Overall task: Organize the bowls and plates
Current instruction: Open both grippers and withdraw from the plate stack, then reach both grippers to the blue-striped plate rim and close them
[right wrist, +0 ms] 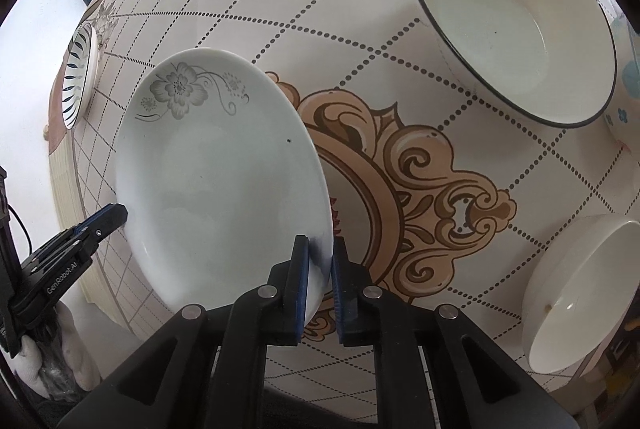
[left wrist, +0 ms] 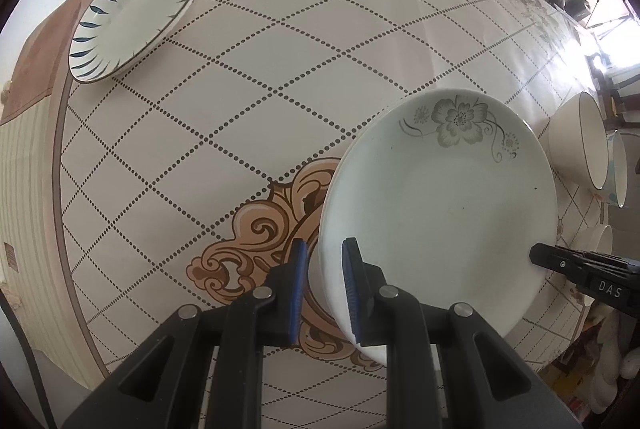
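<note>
- Left gripper (left wrist: 325, 291): jaws clamped on the rim of the flower plate (left wrist: 440, 213), gripping at about 7 o'clock on the plate in the left wrist view.
- Right gripper (right wrist: 320, 287): jaws clamped on the same plate's rim on the opposite side, at about 5 o'clock on the plate in the right wrist view. Two-handed hold.
- Plate appears lifted off the tablecloth (left wrist: 240, 109) and tilted, hanging over the ornamental medallion; contact with the cloth cannot be ruled out.
- Likely destination: blue-leaf plate (left wrist: 136, 15), far off at 10 o'clock in the left view. Well apart from the carried plate.
- Dark-rimmed bowl (right wrist: 516, 17) at 1 o'clock and plain white bowl (right wrist: 580, 293) at 4 o'clock in the right view; a third bowl with blue flowers peeks behind the dark-rimmed one.
- Judgement, doing it well: move both hands together so neither rim grip twists; level the plate before travel; keep it high enough to clear the other plate's rim.
- Risk: glazed rim may slip if the hands drift apart; lower until the foot seats, then release.
</note>
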The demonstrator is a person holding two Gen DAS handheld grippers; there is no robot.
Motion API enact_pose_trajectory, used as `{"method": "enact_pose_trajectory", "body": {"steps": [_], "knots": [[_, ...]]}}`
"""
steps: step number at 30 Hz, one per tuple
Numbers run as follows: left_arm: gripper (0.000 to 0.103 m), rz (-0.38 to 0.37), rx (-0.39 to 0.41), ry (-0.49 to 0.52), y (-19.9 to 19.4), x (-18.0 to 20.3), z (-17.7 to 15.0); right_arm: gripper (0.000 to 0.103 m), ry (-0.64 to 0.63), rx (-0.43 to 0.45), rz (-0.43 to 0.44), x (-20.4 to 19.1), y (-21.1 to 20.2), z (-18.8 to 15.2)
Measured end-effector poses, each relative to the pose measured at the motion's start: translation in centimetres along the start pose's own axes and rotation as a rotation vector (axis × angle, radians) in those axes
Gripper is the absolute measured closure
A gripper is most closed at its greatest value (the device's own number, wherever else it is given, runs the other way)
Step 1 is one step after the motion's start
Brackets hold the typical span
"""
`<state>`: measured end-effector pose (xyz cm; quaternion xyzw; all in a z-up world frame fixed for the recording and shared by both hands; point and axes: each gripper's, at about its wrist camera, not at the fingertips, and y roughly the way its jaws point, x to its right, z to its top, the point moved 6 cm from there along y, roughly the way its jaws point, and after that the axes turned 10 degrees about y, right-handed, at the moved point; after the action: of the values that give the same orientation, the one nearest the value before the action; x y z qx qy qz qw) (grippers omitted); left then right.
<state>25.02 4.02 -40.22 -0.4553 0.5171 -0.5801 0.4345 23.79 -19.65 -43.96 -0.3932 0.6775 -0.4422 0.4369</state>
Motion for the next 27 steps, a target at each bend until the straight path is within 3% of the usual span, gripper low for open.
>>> {"method": "enact_pose_trajectory", "body": {"steps": [1,2,5,6,7,10,12,17,22,27], "knots": [[0.086,-0.001,0.019,-0.003,-0.7,-0.1,0.1,0.085,-0.008,0.003,-0.004,-0.2,-0.1,-0.2],[0.084,-0.001,0.042,-0.008,-1.5,-0.2,0.3,0.075,-0.015,0.010,-0.005,-0.7,-0.3,-0.4],[0.072,0.007,0.117,-0.025,-3.9,-1.2,1.0,0.033,-0.043,0.064,-0.028,-1.9,-1.5,-0.7],[0.066,0.008,0.138,-0.033,-4.6,-1.7,1.4,0.026,-0.049,0.087,-0.030,-2.5,-2.2,-0.7],[0.059,0.014,0.153,-0.037,-5.1,-2.2,1.8,0.026,-0.055,0.109,-0.030,-3.1,-2.9,-0.6],[0.054,0.004,0.191,-0.067,-6.5,-4.3,2.9,0.020,-0.083,0.177,-0.009,-5.8,-5.0,0.1],[0.054,0.007,0.204,-0.083,-7.2,-6.0,3.8,0.004,-0.111,0.224,0.021,-8.3,-6.2,1.0],[0.054,0.048,0.226,-0.155,-8.1,-12.4,6.0,0.003,-0.219,0.232,0.064,-17.1,-6.6,3.6],[0.054,0.052,0.217,-0.282,-7.7,-21.4,7.9,0.003,-0.291,0.195,0.091,-26.9,-4.4,7.3],[0.055,-0.001,0.155,-0.383,-4.3,-29.2,10.2,0.003,-0.276,0.109,0.154,-33.5,-0.4,11.6]]}}
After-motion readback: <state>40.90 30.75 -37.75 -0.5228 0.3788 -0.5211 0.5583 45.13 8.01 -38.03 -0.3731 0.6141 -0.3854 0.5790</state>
